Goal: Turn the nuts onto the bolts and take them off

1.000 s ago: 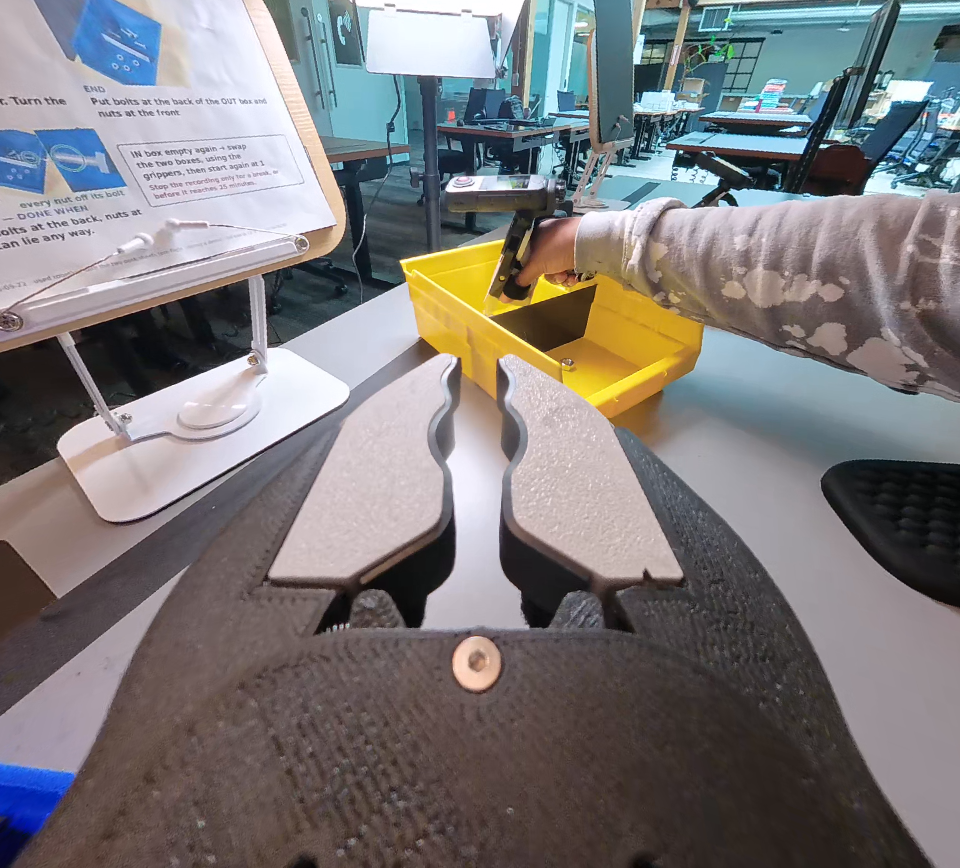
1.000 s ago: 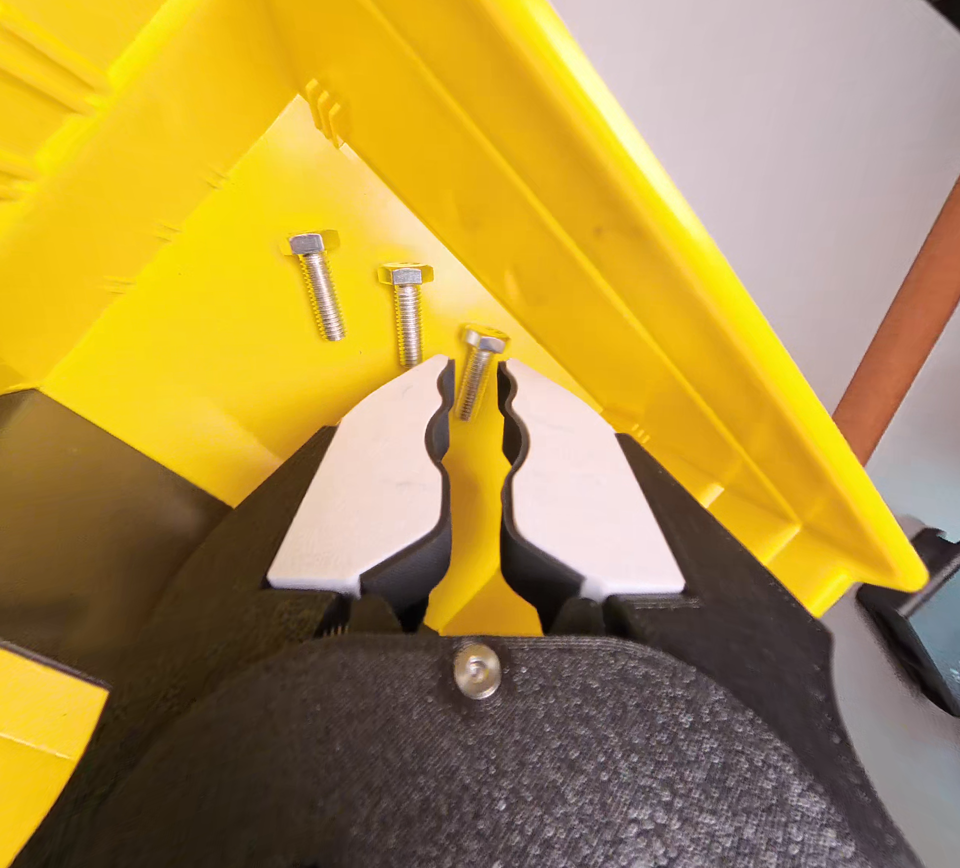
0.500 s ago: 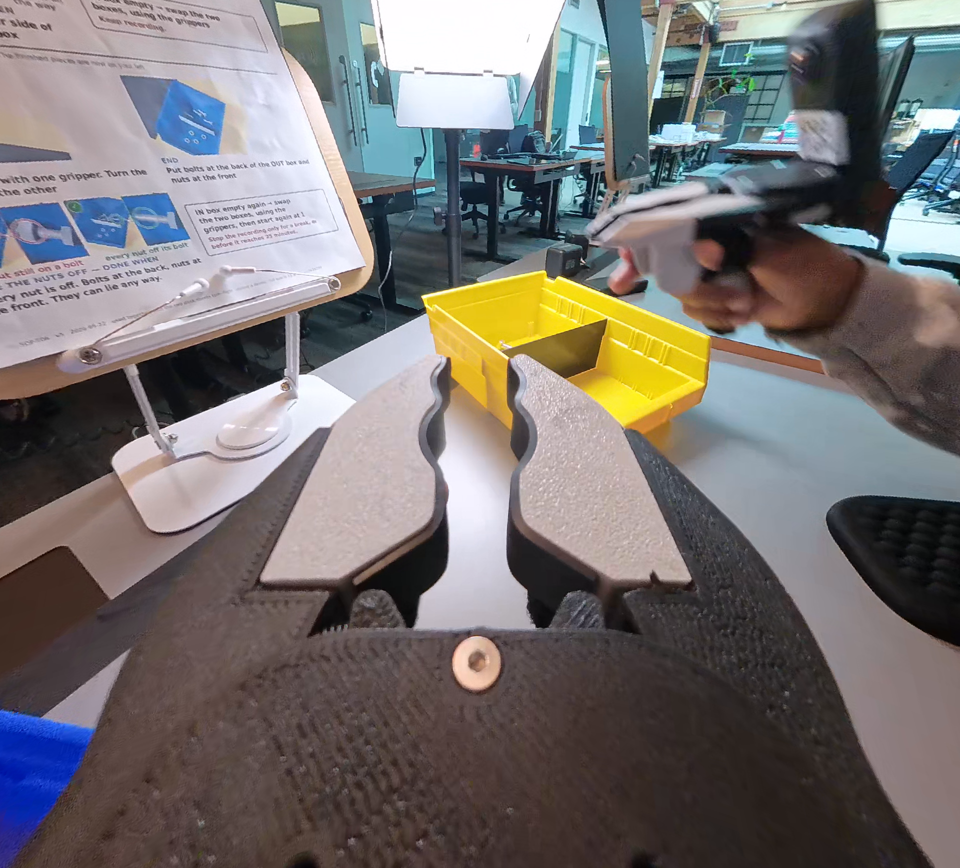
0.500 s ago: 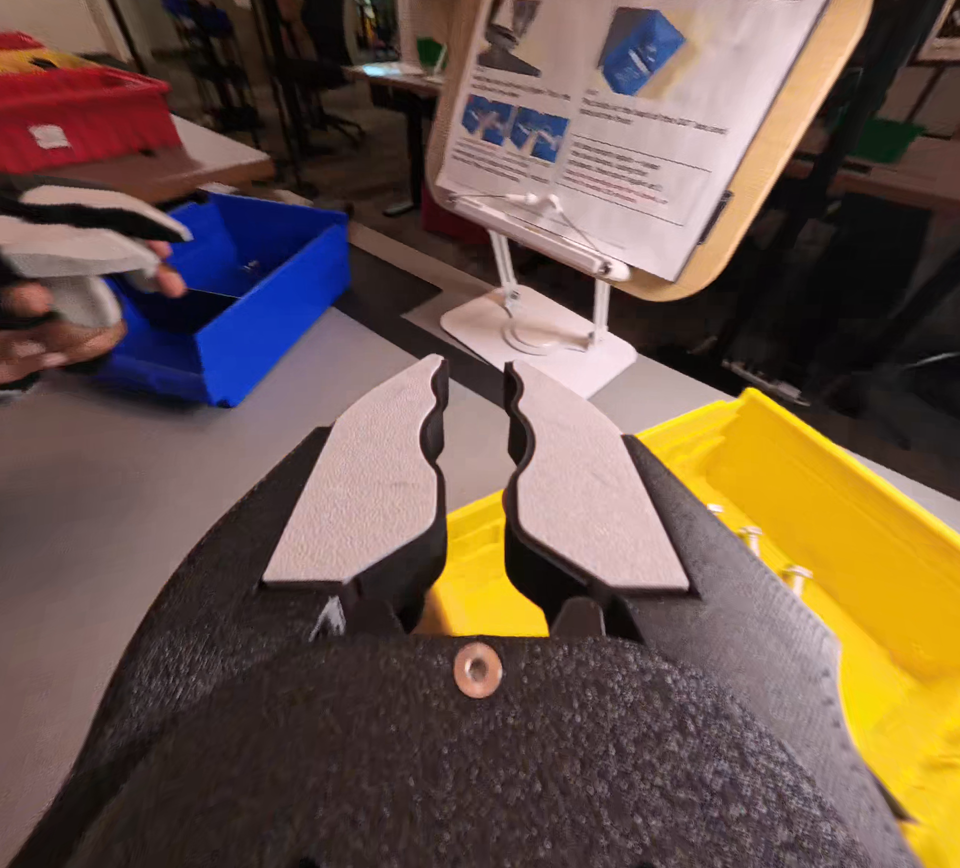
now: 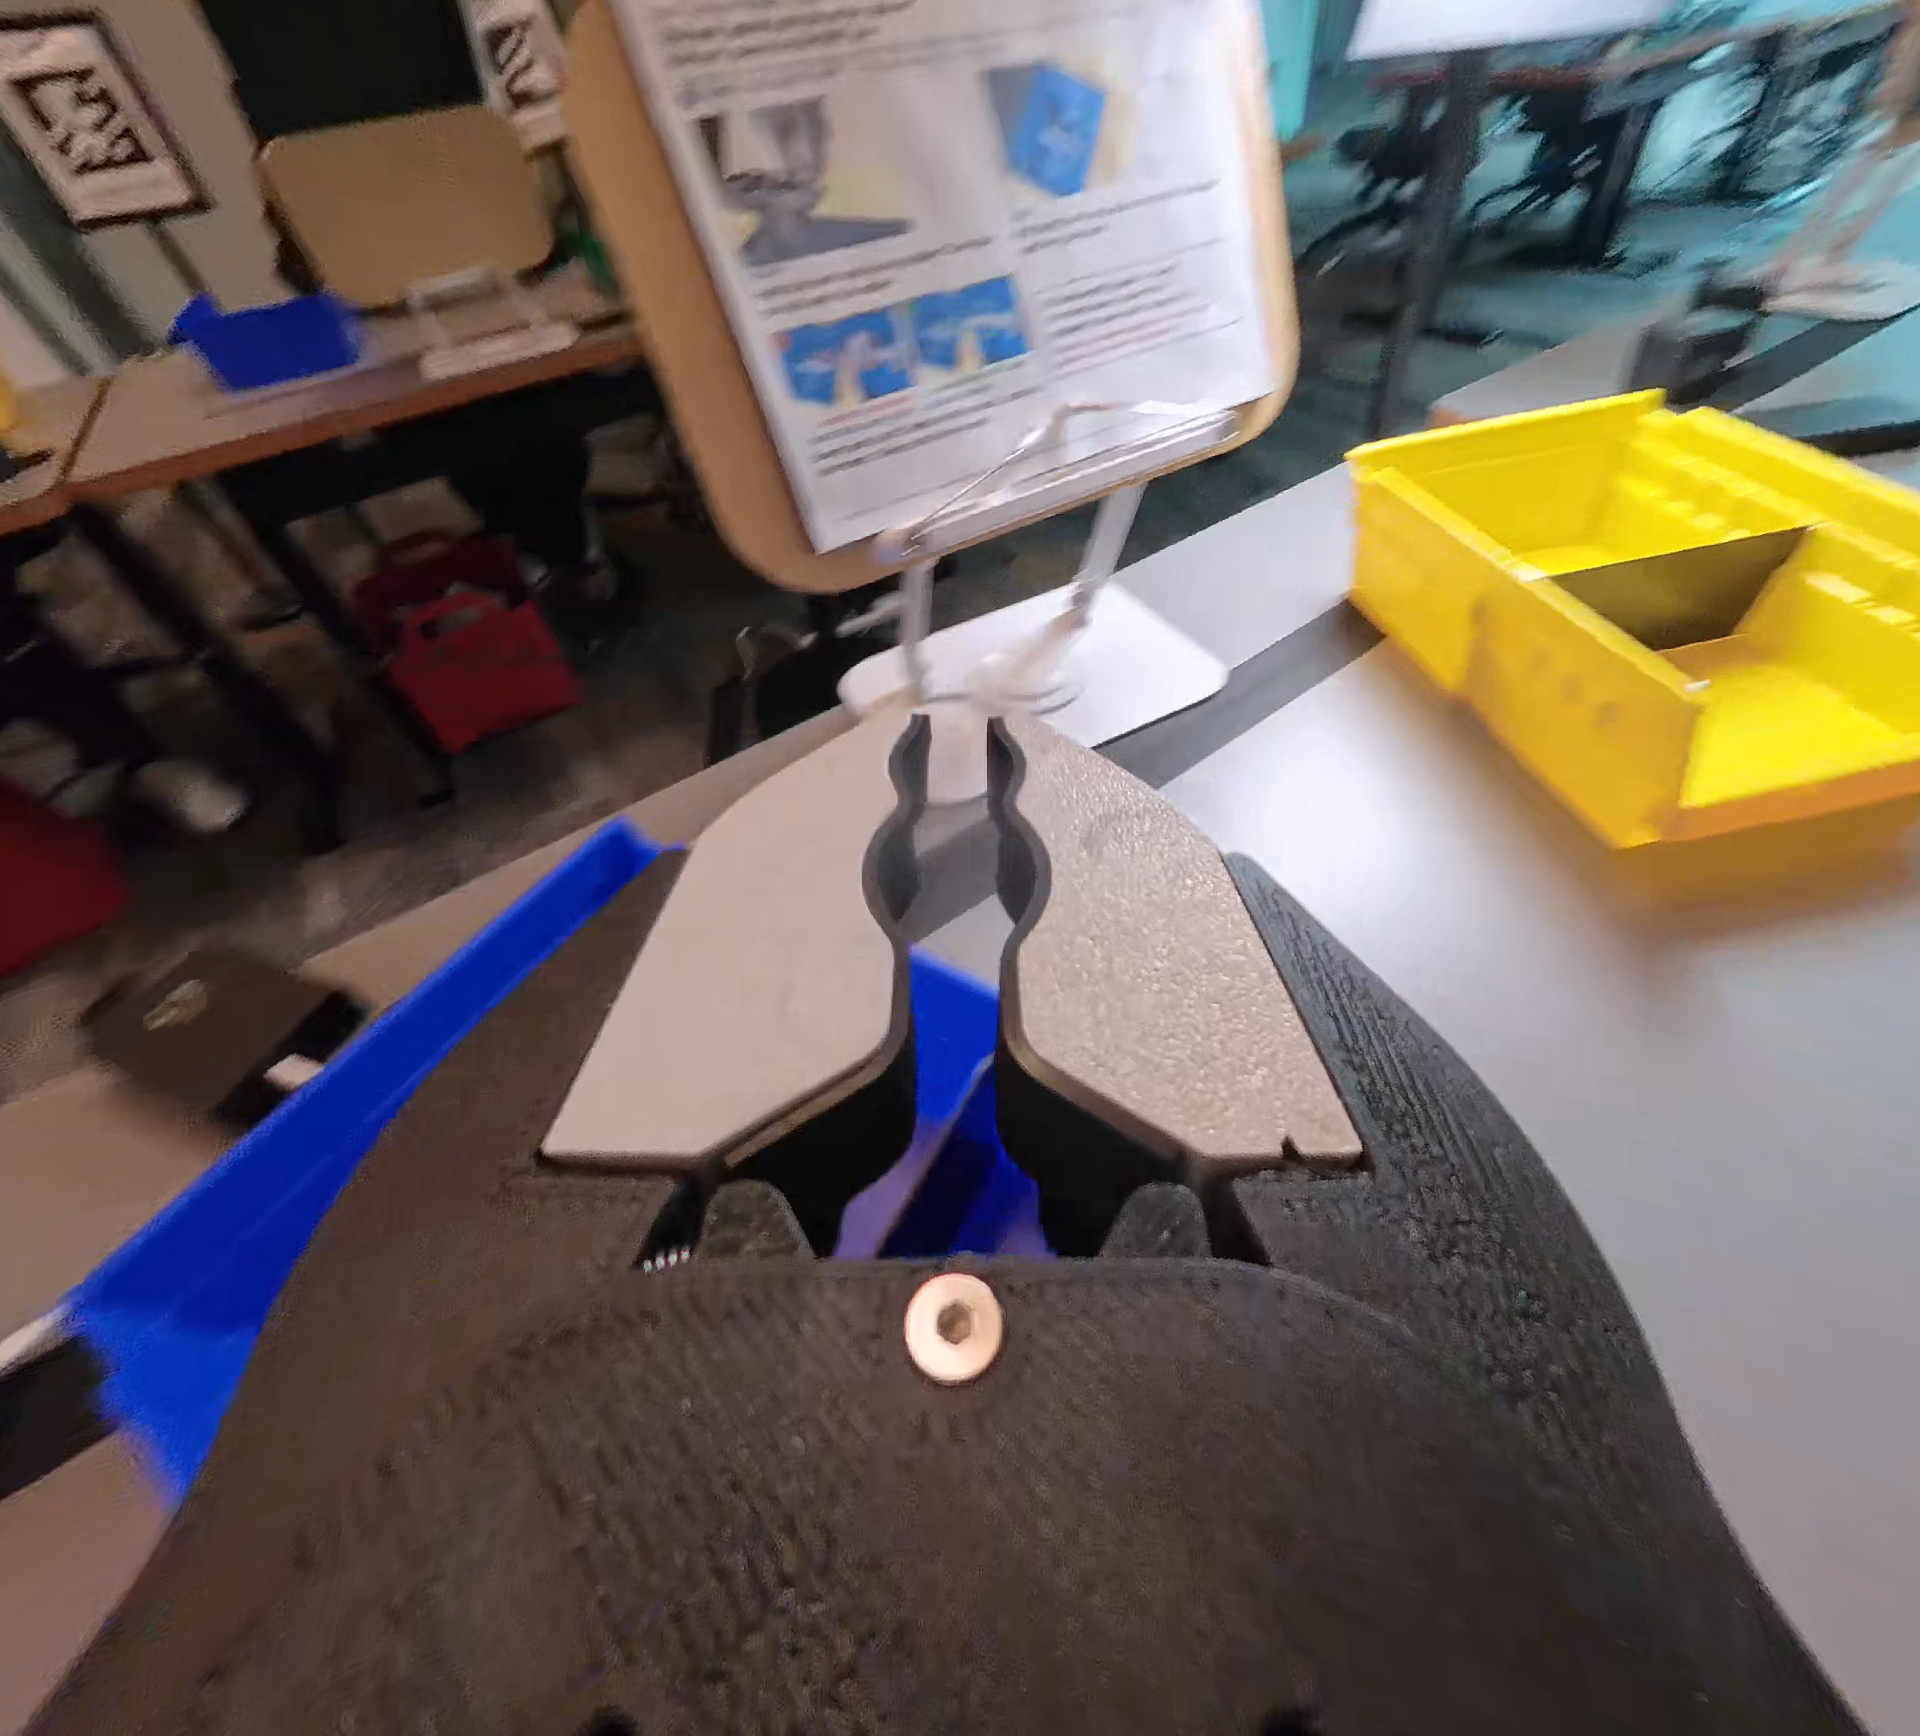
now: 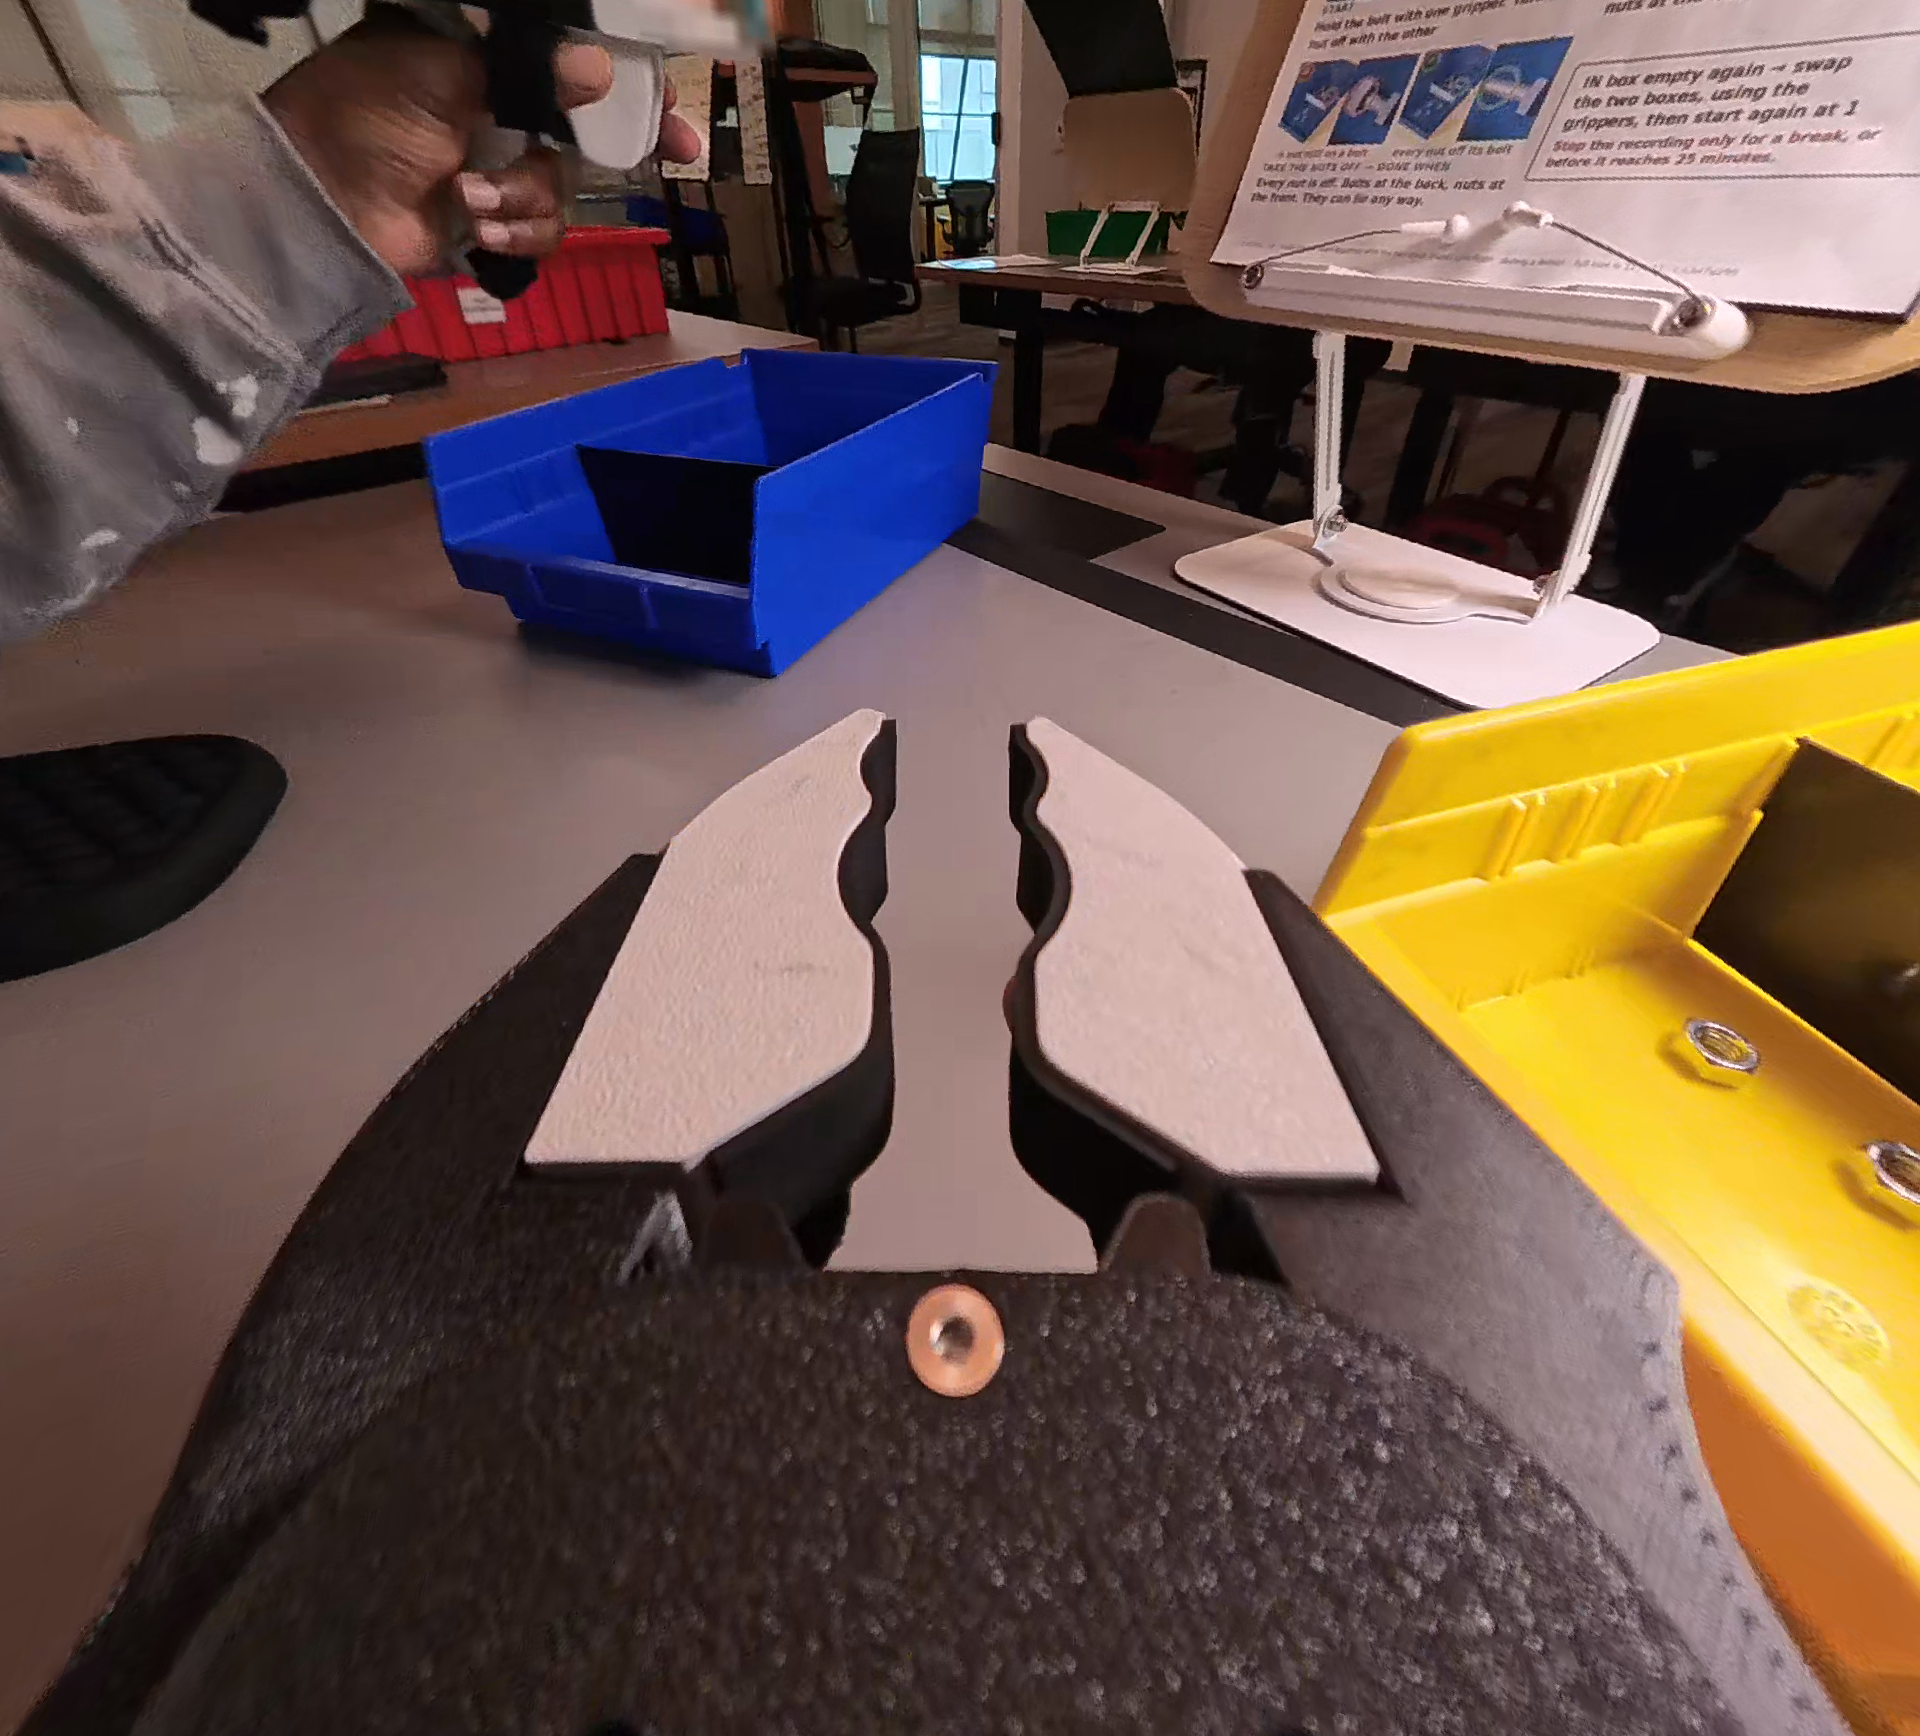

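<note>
Since a second ago the right tool (image 6: 953, 741) has come up out of the yellow bin (image 6: 1558, 782), where it stood over a bolt, and now hangs over bare table (image 6: 520, 803) just left of that bin. Its jaws stand a little apart with nothing between them. Two nuts (image 6: 1712, 1052) lie on the floor of the bin's near compartment, to the right of the tool and apart from it; a dark divider (image 6: 1829, 897) stands behind them. No bolt shows in this view.

Meanwhile the left tool (image 5: 953, 741) has swung left, away from the yellow bin (image 5: 1475, 543), and now sits over the blue bin (image 5: 343, 1115), whose rim shows below and to the left of its fingers. Its jaws are also slightly parted and empty. This view is blurred by motion, and the blue bin's contents cannot be made out.

From the right wrist view the left tool (image 6: 623, 117) is held high in a hand (image 6: 416, 138), above and left of the blue bin (image 6: 862, 481). An instruction sheet on a white stand (image 6: 1434, 606) stands at the table's far edge between the two bins.
</note>
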Demonstrator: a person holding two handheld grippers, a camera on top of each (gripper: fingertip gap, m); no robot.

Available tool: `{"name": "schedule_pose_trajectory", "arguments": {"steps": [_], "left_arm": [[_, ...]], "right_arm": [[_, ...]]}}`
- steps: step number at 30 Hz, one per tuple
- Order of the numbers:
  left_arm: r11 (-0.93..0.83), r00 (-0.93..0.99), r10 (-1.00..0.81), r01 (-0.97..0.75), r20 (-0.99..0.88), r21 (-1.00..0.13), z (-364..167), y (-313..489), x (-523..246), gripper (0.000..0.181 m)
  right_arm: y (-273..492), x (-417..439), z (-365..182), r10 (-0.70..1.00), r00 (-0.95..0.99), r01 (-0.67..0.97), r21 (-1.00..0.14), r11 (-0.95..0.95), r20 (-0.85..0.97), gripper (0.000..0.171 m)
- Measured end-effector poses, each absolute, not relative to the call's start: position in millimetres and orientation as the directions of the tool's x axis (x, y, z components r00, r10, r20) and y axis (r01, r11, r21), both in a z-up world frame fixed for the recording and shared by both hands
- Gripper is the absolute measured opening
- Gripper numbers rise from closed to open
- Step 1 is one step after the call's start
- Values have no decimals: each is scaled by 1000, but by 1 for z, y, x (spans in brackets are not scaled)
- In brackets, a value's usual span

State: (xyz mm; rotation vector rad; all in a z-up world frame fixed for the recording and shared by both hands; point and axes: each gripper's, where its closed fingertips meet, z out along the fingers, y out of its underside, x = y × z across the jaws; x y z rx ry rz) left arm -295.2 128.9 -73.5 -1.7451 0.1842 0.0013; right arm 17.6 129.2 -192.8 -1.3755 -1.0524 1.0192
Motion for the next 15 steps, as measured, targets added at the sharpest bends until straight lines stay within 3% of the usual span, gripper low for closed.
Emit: {"name": "schedule_pose_trajectory", "arguments": {"steps": [6,11,15], "left_arm": [[-569,992,43,-71,-116,-819,-124,134,-408,25],[-867,978,169,87,-125,-491,-219,127,-460,29],[-944,941,270,217,-205,-247,-273,118,-481,27]], "right_arm": [[123,16,-196,977,213,63,-998,-14,0,19],[124,17,-199,976,218,70,-997,-30,-14,19],[129,18,-205,974,223,81,-995,-56,-37,17]]}}
